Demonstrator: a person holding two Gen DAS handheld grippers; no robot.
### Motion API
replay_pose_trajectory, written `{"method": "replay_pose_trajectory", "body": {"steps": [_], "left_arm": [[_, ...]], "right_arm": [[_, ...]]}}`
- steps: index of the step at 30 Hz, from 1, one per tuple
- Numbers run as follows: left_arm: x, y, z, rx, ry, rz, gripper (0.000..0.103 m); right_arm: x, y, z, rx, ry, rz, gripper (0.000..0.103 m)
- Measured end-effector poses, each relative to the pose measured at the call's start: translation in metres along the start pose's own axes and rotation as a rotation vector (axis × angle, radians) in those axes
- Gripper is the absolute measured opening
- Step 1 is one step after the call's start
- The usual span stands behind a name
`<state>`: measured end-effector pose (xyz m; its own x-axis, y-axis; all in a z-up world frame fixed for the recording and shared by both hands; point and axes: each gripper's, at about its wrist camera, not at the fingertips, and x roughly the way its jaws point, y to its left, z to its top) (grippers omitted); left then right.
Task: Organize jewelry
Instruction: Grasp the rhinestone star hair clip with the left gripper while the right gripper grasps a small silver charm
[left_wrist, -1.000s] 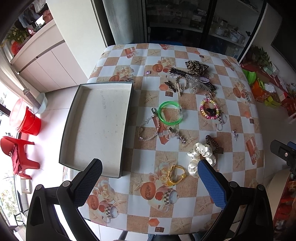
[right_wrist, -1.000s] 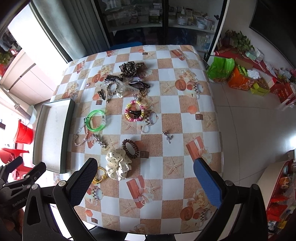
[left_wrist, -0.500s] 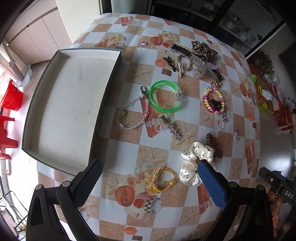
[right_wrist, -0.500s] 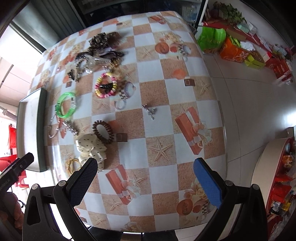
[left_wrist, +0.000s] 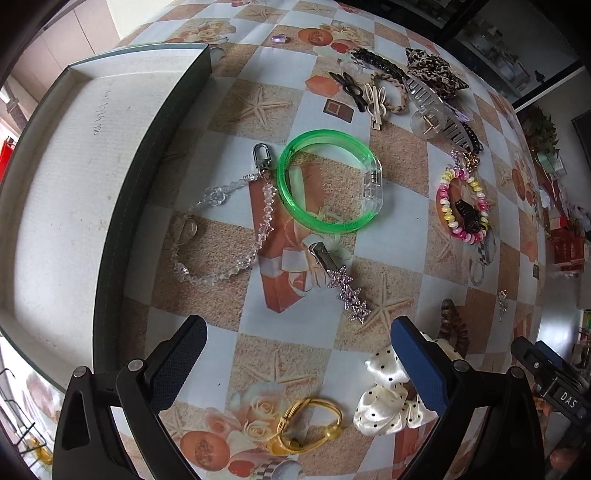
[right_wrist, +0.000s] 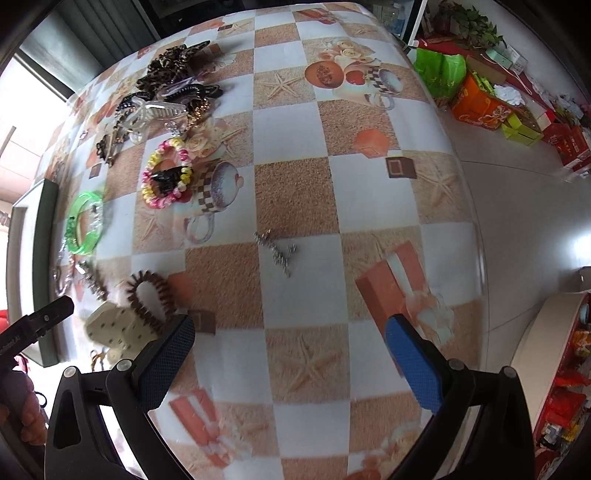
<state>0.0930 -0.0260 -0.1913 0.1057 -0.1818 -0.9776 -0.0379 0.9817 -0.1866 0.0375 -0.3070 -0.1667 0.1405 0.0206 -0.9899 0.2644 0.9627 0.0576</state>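
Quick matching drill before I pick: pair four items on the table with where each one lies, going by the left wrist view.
Things:
1. green bangle
2. star hair clip
3. gold hair tie
4. grey tray

Places:
A. nearest the camera, between the left claw's fingers
B. far left, nothing in it
C. just below the bangle
D. mid-table, right of the crystal chain

Pairs: 1-D, 2-C, 3-A, 4-B

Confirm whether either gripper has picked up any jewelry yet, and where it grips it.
Nothing is held. The left gripper and the right gripper are both open with nothing between their fingers, above the checkered tablecloth.
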Motion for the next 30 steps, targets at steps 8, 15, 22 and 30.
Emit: {"method": "replay_pose_trajectory", "body": {"steps": [8,15,22,30], "left_arm": [[0.013,-0.012,0.008,-0.006,-0.031,0.007,0.084],[0.018,-0.019,0.01,0.01,-0.062,0.06,0.073],[0.017,-0.032,0.009,0.049,-0.079,0.112,0.036],[0.012,-0.032,0.0,0.074,-0.083,0.062,0.026]], "right_arm": [[0.024,0.004,0.016,-0.062,-0.041,0.013,0.09],[0.038,0.021,0.021,-0.143,-0.083,-0.044,0.078],[0.035,0.039,0.015,-0.17,-0.113,-0.049,0.057],[0.027,0.036,0.009,-0.15,-0.124,-0.041,0.025]]}}
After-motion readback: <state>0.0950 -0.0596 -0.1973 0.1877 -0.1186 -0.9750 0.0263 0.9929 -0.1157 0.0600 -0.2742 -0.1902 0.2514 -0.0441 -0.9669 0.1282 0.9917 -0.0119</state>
